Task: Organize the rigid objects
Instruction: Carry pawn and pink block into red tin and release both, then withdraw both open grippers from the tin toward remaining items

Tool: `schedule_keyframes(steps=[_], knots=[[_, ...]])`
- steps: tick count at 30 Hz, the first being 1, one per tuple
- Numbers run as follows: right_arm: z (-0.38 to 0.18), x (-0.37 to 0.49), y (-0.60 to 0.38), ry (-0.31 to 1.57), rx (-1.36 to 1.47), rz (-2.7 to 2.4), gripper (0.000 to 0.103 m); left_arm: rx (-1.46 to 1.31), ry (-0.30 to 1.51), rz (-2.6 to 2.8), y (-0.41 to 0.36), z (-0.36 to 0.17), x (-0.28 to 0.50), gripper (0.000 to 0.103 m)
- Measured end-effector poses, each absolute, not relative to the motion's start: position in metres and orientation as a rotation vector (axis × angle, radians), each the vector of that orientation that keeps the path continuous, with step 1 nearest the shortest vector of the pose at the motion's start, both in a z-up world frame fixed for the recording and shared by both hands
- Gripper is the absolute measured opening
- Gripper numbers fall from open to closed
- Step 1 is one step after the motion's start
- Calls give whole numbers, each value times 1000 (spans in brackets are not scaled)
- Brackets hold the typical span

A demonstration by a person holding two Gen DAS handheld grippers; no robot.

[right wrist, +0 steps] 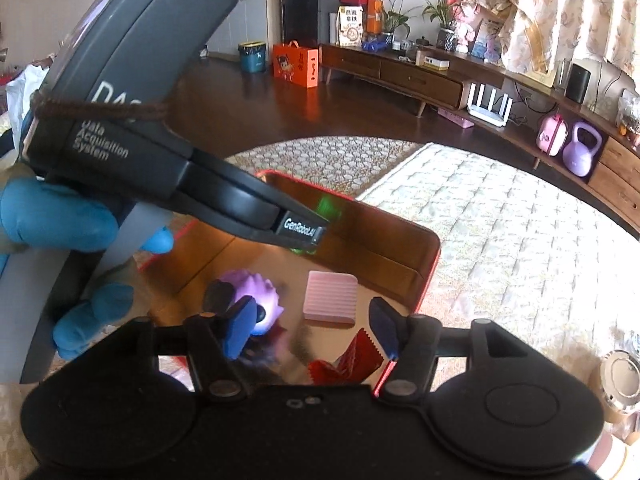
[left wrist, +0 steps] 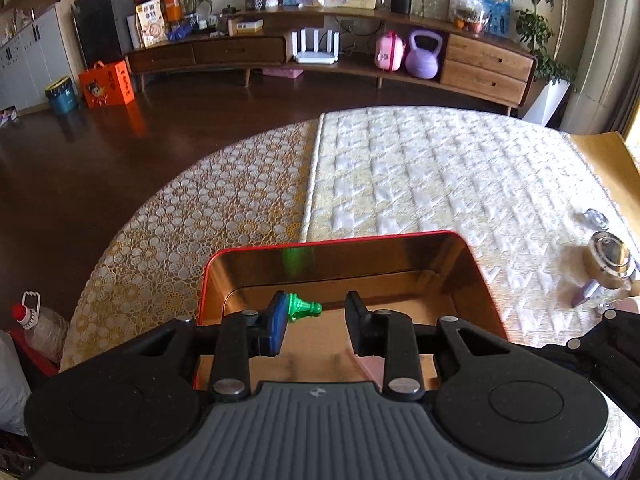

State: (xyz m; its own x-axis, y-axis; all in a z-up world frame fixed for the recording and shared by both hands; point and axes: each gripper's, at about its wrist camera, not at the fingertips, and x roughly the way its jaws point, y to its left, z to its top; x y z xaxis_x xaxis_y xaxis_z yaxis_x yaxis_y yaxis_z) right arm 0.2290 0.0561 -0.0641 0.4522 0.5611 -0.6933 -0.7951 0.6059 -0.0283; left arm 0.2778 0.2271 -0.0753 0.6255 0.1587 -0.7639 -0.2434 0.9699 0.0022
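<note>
Two ribbed, spiky shapes, pink block (right wrist: 330, 298) and purple toy (right wrist: 256, 296), in glossy tin (right wrist: 430, 264).

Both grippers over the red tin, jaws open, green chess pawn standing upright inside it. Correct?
Not quite. The green chess pawn lies on its side on the floor of the red tin, not upright; the left wrist view shows it. The rest holds: the left gripper and the right gripper are over the tin, jaws open.

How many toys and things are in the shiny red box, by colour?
Green: 1, chess pawn
Purple: 1, spiky toy
Pink: 1, ridged block
Red: 1, zigzag-edged wrapper
Total: 4 in the red box
</note>
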Motion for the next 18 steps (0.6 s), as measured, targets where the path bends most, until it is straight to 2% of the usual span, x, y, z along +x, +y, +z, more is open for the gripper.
schedule_keyframes(steps=[4,5,6,8,9,15,18], knots=[[-55,222,48,682,-348,857,67,-107,853,229,221,-66,269,30],[-53,220,46,675,-341,856,68,-109,851,227,219,-64,266,34],[-51,218,42,670,-334,855,71,-108,848,227,218,-62,264,39],[-46,214,35,657,-322,858,76,-105,823,234,215,-57,257,69],[-43,211,31,648,-316,860,79,-104,807,236,213,-54,252,72],[-31,203,1,621,-266,854,90,-124,791,223,202,-43,238,73],[-26,199,-19,616,-225,848,96,-126,784,212,192,-39,231,77]])
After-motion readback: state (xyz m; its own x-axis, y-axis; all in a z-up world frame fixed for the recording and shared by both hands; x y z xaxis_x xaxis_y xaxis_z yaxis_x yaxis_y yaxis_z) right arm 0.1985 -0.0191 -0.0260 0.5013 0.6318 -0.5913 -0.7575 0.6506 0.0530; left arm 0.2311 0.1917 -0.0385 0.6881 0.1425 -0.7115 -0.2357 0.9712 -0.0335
